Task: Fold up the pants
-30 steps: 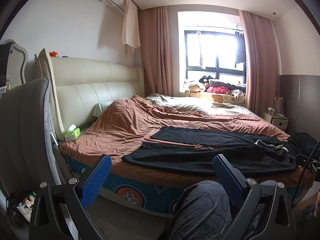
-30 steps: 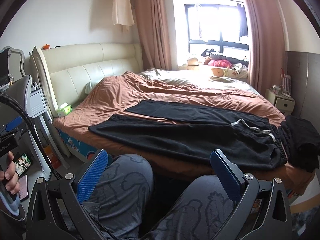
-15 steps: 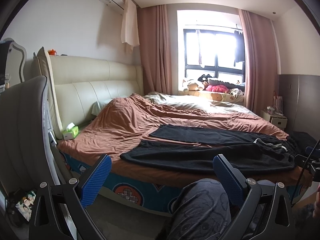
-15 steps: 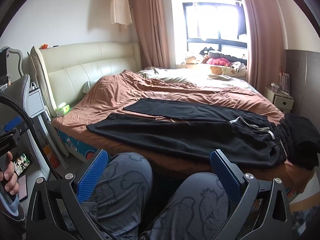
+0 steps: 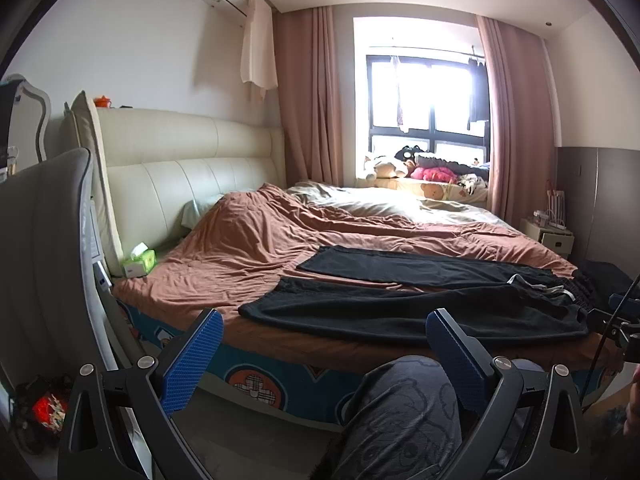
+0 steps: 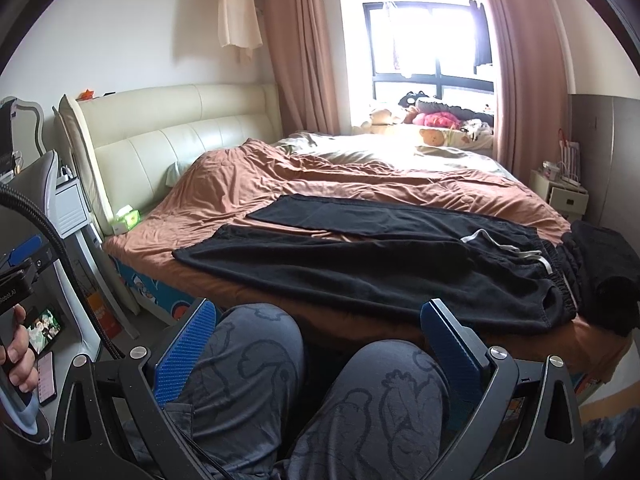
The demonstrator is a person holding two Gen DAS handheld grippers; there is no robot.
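Note:
Black pants (image 5: 420, 304) lie spread flat on the brown bedspread, legs apart pointing left, waistband with a white drawstring (image 6: 508, 250) at the right. They also show in the right wrist view (image 6: 380, 268). My left gripper (image 5: 324, 356) is open and empty, held in front of the bed's near edge, short of the pants. My right gripper (image 6: 318, 344) is open and empty, above the person's knees, also short of the pants.
A dark pile of cloth (image 6: 600, 272) sits right of the waistband. A green tissue box (image 5: 138, 262) lies near the cream headboard (image 5: 192, 168). A grey chair (image 5: 40, 264) stands at left. A nightstand (image 6: 564, 194) is at the far right.
Both views have tilted up slightly, so the bed and pants sit a little lower in the frames. Both grippers stay open and empty.

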